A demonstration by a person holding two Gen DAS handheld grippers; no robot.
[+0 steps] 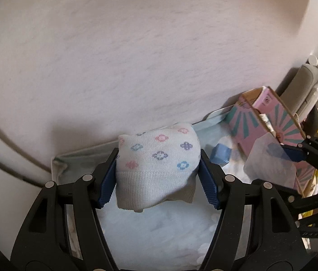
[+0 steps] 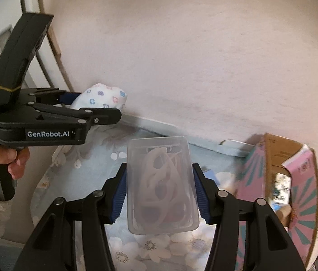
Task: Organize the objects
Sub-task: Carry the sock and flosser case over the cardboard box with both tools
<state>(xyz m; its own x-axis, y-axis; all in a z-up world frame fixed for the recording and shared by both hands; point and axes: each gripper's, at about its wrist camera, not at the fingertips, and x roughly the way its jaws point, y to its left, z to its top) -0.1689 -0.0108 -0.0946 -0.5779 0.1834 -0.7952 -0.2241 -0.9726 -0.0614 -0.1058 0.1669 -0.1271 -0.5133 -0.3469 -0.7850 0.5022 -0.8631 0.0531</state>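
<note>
My left gripper [image 1: 157,171] is shut on a rolled white sock [image 1: 156,158] with coloured flower marks and holds it above the floral-clothed table [image 1: 159,230]. The sock also shows in the right wrist view [image 2: 101,98], held in the left gripper [image 2: 91,106]. My right gripper [image 2: 160,194] is shut on a clear plastic case [image 2: 162,187] with white goggles inside, held above the table. The case shows in the left wrist view [image 1: 269,160] in the right gripper [image 1: 294,155].
A pink and teal cardboard box [image 2: 294,187] stands open at the right, also in the left wrist view [image 1: 269,117]. A small blue block [image 1: 221,154] lies on the cloth near it. A pale wall [image 1: 159,45] rises just behind the table.
</note>
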